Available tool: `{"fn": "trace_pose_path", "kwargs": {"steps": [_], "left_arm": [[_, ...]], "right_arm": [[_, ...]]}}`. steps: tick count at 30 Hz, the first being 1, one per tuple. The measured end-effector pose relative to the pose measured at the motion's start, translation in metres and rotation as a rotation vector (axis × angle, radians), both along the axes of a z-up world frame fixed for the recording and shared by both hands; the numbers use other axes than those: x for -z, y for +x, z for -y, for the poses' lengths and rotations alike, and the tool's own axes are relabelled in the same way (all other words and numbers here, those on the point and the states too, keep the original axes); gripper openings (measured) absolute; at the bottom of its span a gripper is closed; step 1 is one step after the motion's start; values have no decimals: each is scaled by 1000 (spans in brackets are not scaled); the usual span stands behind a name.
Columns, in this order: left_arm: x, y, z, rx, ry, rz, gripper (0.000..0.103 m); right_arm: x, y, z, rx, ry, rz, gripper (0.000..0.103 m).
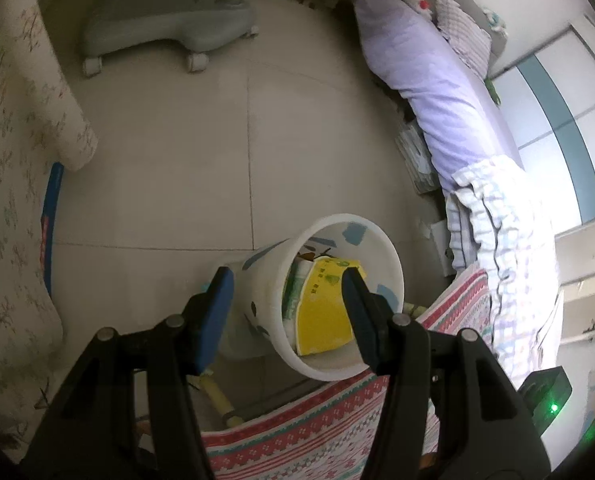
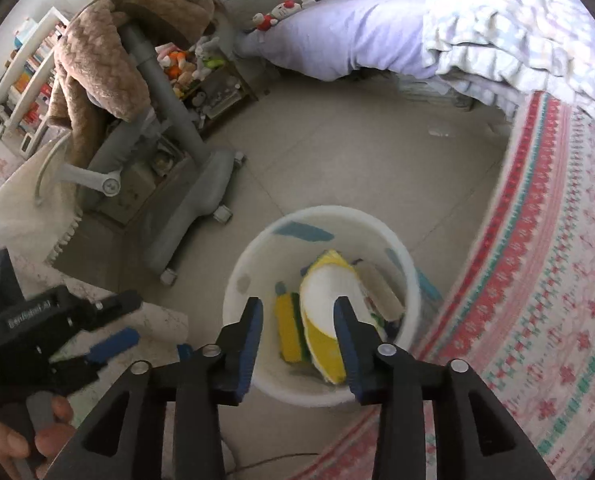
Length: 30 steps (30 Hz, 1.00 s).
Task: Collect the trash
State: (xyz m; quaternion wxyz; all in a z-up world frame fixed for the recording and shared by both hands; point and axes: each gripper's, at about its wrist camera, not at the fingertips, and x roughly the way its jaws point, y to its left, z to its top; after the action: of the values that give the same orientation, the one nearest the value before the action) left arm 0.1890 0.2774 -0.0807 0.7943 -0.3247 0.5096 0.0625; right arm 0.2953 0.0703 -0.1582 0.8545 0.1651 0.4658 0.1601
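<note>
A white trash bin [image 1: 381, 240] with blue patches stands on the tiled floor; it also shows in the right wrist view [image 2: 253, 248]. Inside lie a yellow and white package [image 2: 329, 288], a yellow and green sponge-like piece [image 2: 289, 328] and other scraps; the yellow package shows in the left wrist view [image 1: 321, 312] too. My left gripper [image 1: 287, 280] is open, its fingers astride the bin's near wall. My right gripper [image 2: 297, 312] is open and empty above the bin's mouth. The left gripper also appears at the lower left of the right wrist view [image 2: 97, 332].
A red-patterned cloth [image 2: 537, 280] hangs right of the bin. A bed with lilac bedding [image 2: 357, 28] lies beyond. A grey wheeled chair base [image 2: 193, 208] stands left. A floral cloth [image 1: 13, 160] borders the left. Wooden legs [image 1: 217, 396] stand below the bin.
</note>
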Motion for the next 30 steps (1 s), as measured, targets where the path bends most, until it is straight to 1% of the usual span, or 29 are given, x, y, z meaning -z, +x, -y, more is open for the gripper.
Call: {"fn": "trace_pose_path", "kwargs": {"steps": [2, 4, 6, 10, 13, 15, 18, 21, 24, 26, 28, 30], "left_arm": [[-6, -2, 8, 37, 16, 7, 58], [-13, -8, 17, 66, 40, 18, 60], [-20, -14, 27, 104, 61, 34, 66], [-38, -31, 51, 182, 120, 85, 69], [-46, -46, 61, 214, 142, 106, 71], [-50, -57, 71, 251, 156, 115, 75], [-57, -74, 83, 285, 199, 127, 75], [-62, -92, 98, 319, 246, 147, 77], [-65, -111, 119, 361, 320, 162, 82], [-65, -123, 135, 379, 385, 167, 83], [-65, -132, 149, 398, 437, 162, 83], [-63, -140, 162, 431, 464, 157, 83]], "right_arm": [[-3, -12, 11, -2, 5, 6, 41], [-11, -23, 18, -6, -2, 17, 46], [-21, -41, 30, -11, -9, 40, 48], [-46, -87, 55, -27, -3, 99, 54], [-62, -123, 73, -34, -14, 134, 56], [-71, -150, 84, -44, -37, 152, 56], [-81, -184, 98, -61, -75, 176, 57], [-85, -213, 112, -60, -90, 207, 61], [-81, -232, 125, -28, -97, 252, 64], [-77, -237, 130, -7, -117, 269, 65], [-74, -240, 134, -18, -117, 257, 65], [-76, -244, 138, -14, -134, 267, 65]]}}
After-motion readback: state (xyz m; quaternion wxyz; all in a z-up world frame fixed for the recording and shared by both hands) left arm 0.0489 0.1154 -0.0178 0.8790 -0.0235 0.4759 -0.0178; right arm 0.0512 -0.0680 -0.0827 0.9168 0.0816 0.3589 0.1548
